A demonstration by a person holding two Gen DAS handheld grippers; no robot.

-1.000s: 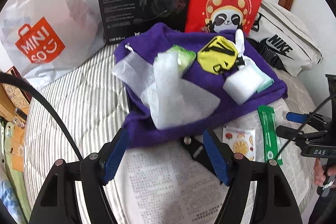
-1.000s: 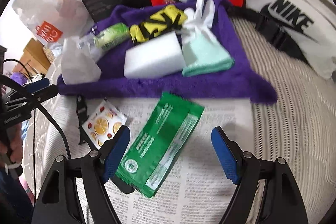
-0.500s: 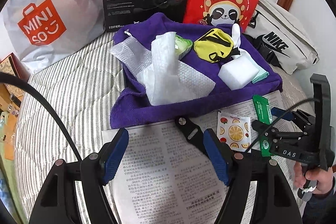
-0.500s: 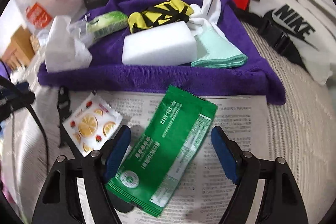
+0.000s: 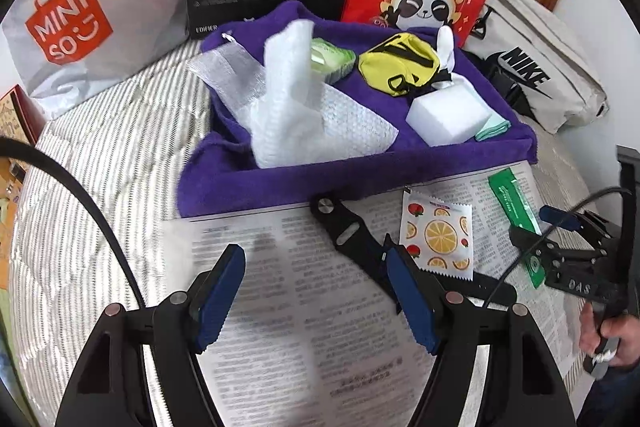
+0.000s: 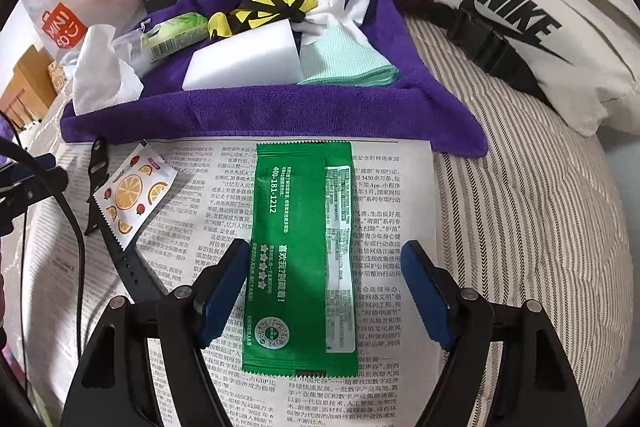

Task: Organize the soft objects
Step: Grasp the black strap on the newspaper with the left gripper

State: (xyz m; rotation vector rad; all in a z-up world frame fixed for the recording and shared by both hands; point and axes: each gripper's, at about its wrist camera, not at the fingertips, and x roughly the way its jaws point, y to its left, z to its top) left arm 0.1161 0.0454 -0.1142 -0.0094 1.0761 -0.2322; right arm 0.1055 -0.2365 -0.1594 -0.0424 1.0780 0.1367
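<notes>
The right gripper (image 6: 324,291) has its blue fingers (image 6: 222,291) wide astride a glossy green sachet (image 6: 304,251), closing in without touching it; the left gripper (image 5: 316,299) gapes empty over flat printed newspaper (image 5: 280,307). Beyond, at frame centre, a plush purple towel (image 5: 360,171) on the striped quilted bed (image 5: 100,155) carries a white sponge block (image 5: 448,115) and crinkled bubble wrap (image 5: 292,107).

I see the green wet-wipe packet (image 6: 304,251) lying flat on the newspaper, lengthwise, printed back up. The fruit-print sachet (image 6: 132,193) lies flat to its left. Behind them, the purple towel (image 6: 256,111) carries a white sponge block (image 6: 244,63), folded mint cloth (image 6: 344,61), yellow pouch (image 6: 264,11) and crumpled tissue (image 6: 100,67).
</notes>
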